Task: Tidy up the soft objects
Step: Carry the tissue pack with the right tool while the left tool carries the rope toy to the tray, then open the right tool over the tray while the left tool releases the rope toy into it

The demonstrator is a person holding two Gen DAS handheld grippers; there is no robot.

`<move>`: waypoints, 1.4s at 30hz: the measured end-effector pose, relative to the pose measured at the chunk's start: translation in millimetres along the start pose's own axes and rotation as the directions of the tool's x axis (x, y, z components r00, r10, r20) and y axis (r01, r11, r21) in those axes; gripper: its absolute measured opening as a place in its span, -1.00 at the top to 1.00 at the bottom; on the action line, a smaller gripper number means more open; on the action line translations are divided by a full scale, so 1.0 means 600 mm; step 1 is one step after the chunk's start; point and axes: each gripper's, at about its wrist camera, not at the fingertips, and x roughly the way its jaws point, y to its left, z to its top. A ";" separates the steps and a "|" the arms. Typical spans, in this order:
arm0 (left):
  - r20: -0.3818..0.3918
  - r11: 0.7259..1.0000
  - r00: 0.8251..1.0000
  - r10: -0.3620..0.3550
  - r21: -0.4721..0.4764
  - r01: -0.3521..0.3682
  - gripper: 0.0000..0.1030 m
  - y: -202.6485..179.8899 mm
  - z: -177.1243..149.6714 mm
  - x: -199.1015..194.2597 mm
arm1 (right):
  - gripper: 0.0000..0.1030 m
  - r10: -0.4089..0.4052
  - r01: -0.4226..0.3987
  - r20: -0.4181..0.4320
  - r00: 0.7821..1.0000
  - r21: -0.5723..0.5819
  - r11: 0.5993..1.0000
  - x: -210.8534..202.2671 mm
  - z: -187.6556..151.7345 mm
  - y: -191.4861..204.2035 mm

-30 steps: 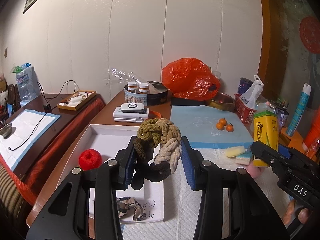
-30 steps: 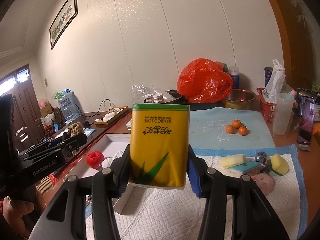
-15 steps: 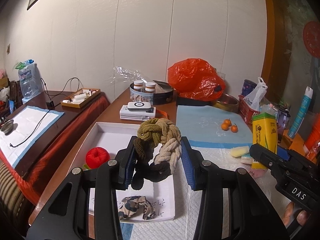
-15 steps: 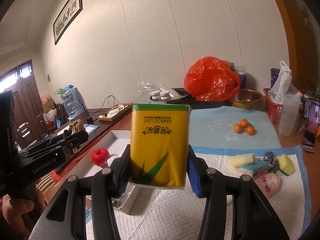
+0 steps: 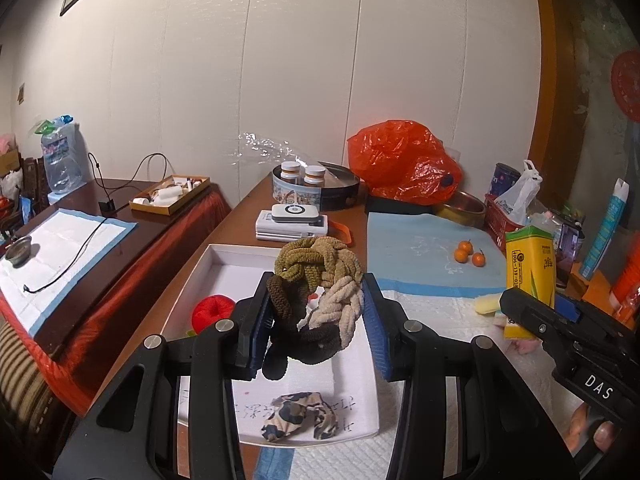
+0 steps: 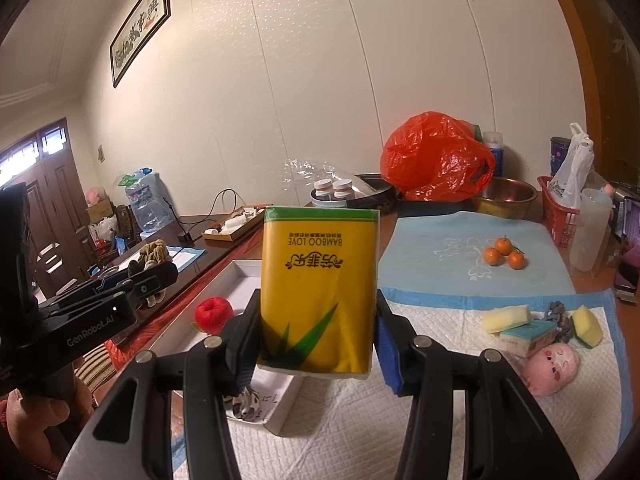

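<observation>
Above white tray (image 5: 224, 256), left hand-held gripper (image 5: 318, 322) clamps knotted rope toy (image 5: 320, 280).

Both grippers pulled back: white tray (image 5: 224, 252) now further under left gripper (image 5: 316, 320), camo cloth (image 5: 298, 416) fully visible below.

Ball (image 5: 212, 312) in tray (image 5: 224, 252), left of pad (image 5: 440, 308).

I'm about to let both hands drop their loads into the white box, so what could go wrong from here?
The knotted rope toy bulges well above the left gripper; a loose strand hangs low and might snag the white box wall. The yellow tissue pack in the right gripper is gripped near its lower end, so it could tip. The two loads may crowd the red ball and camouflage cloth.
</observation>
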 end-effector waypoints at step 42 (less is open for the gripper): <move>-0.224 0.999 0.973 -0.049 0.013 0.053 0.19 0.185 0.060 0.250 | 0.03 -0.002 0.017 -0.222 0.975 0.067 0.998 0.229 0.008 0.119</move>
